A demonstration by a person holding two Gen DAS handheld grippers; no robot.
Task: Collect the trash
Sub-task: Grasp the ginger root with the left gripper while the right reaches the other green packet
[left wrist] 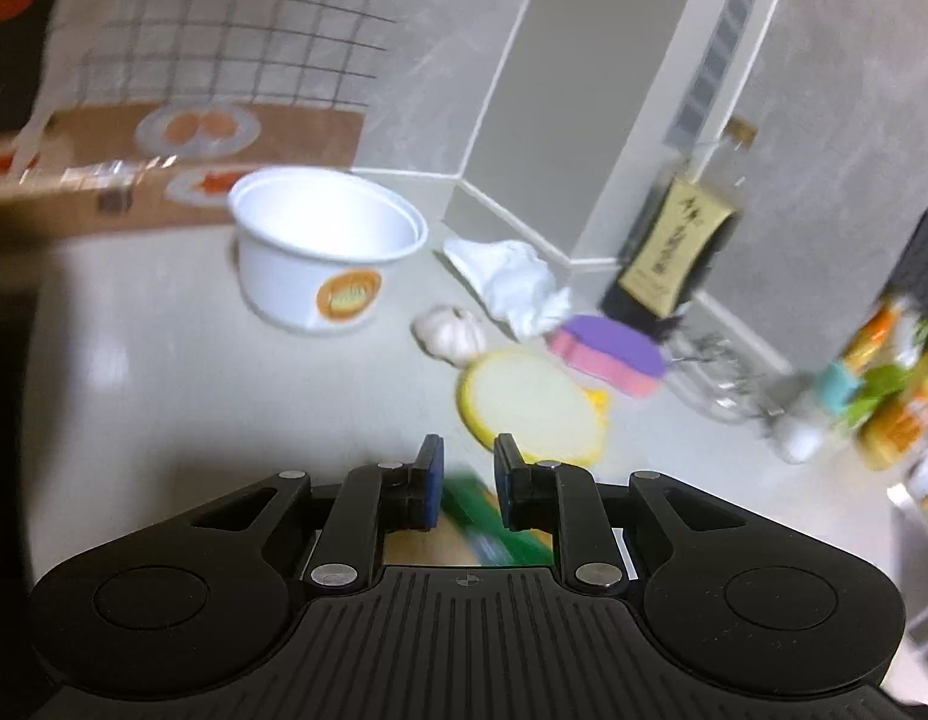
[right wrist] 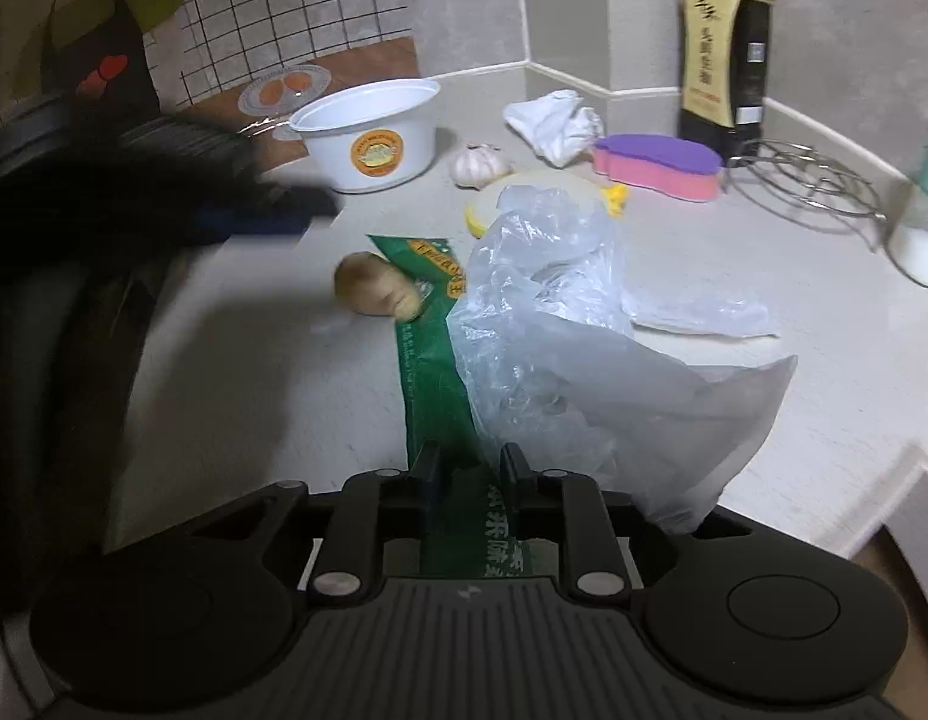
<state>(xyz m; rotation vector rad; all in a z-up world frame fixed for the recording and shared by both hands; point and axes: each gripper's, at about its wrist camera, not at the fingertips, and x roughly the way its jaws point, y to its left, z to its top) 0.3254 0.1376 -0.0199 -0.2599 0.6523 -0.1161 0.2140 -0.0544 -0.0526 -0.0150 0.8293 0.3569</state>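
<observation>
A long green wrapper [right wrist: 431,360] lies on the white counter, its near end between the fingers of my right gripper [right wrist: 467,465], whose jaws stand a little apart around it. A clear plastic bag [right wrist: 560,354] lies over the wrapper's right side. A crumpled white tissue [right wrist: 557,123] sits near the back corner, also in the left wrist view [left wrist: 515,285]. My left gripper [left wrist: 469,468] is open above the counter, the green wrapper [left wrist: 482,510] blurred below its fingers. It shows as a dark blur [right wrist: 242,204] in the right wrist view.
A white paper bowl [left wrist: 326,246] stands at the back left. A garlic bulb [left wrist: 449,330], a yellow lid [left wrist: 533,405], a pink and purple sponge [left wrist: 611,351], a dark sauce bottle [left wrist: 674,246] and a wire rack [right wrist: 806,177] crowd the back. A piece of ginger [right wrist: 374,288] lies by the wrapper.
</observation>
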